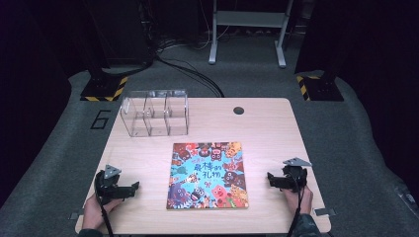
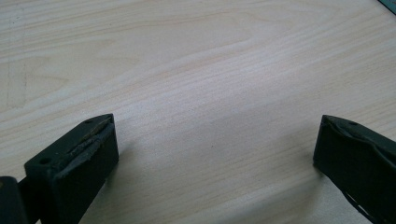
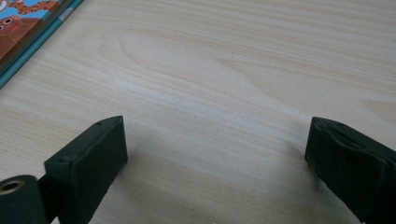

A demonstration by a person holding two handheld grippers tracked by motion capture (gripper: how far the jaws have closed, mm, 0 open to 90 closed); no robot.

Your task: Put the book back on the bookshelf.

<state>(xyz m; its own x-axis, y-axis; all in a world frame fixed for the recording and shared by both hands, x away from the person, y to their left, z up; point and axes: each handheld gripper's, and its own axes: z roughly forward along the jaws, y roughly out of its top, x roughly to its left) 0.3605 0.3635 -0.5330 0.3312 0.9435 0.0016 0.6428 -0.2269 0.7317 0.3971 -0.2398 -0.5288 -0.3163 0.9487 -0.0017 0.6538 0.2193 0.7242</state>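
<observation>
Both tongs, the left gripper [image 1: 134, 186] and right gripper [image 1: 270, 178], rest spread wide and empty beside the picture book [image 1: 208, 175], so the work looks unstarted and calls for an approach to its edges.

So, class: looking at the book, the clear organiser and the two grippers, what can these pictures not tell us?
- Picture book: the small cover text is too small and blurred in the high view; the right gripper view cuts off all but a corner.
- Clear organiser: whether its compartments hold anything is uncertain in the high view, through glare and distance.
- Left gripper and right gripper: jaws open over bare table; their bodies are cut off by the lower edge.
</observation>
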